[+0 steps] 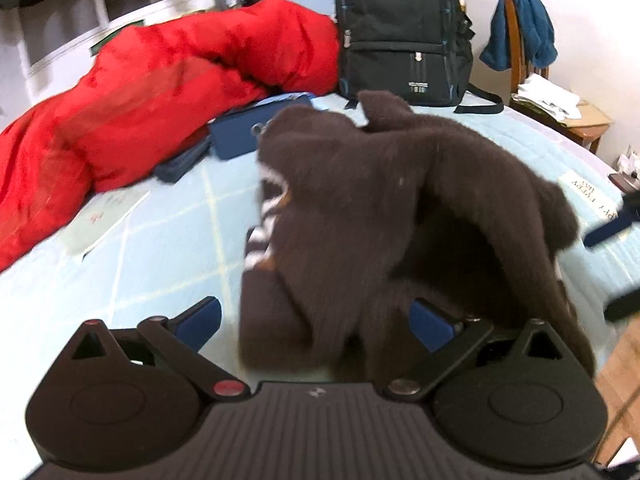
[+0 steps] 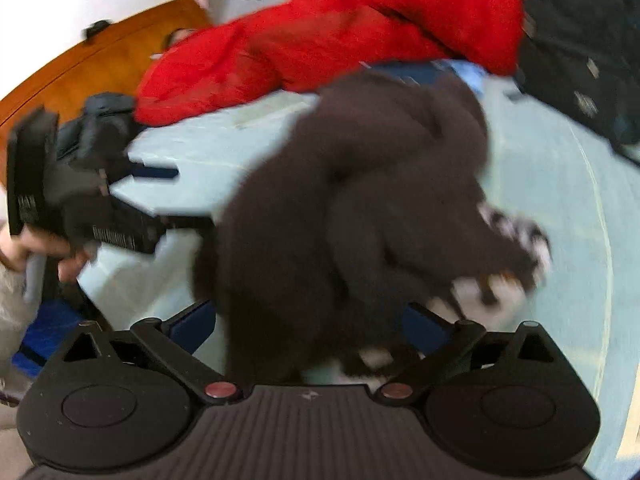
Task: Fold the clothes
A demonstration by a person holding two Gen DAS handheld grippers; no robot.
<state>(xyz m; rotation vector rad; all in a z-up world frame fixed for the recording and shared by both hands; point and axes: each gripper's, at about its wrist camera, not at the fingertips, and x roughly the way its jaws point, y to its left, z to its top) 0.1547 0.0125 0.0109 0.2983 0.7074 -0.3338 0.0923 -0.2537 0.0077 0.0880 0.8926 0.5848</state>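
2 tongs, left tongs (image 1: 316,322) and right tongs (image 2: 308,326), gape apart around a crumpled brown fleece garment (image 1: 380,216) on the bed (image 1: 160,248), near a red blanket (image 1: 168,92).

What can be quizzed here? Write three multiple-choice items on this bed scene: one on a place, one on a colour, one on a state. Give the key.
1. Where does the black backpack stand?
A. On the bed, beyond the brown garment
B. On a shelf
C. On the floor

2. What colour is the bunched quilt?
A. Green
B. Red
C. Yellow

3. How does the brown garment lie?
A. Folded flat
B. Hung up
C. Crumpled in a heap

Key: 1 A, its base rests on the bed behind the garment; 2 B, it is bright red in both views; 3 C, it shows loose rumpled folds and no flat edges.
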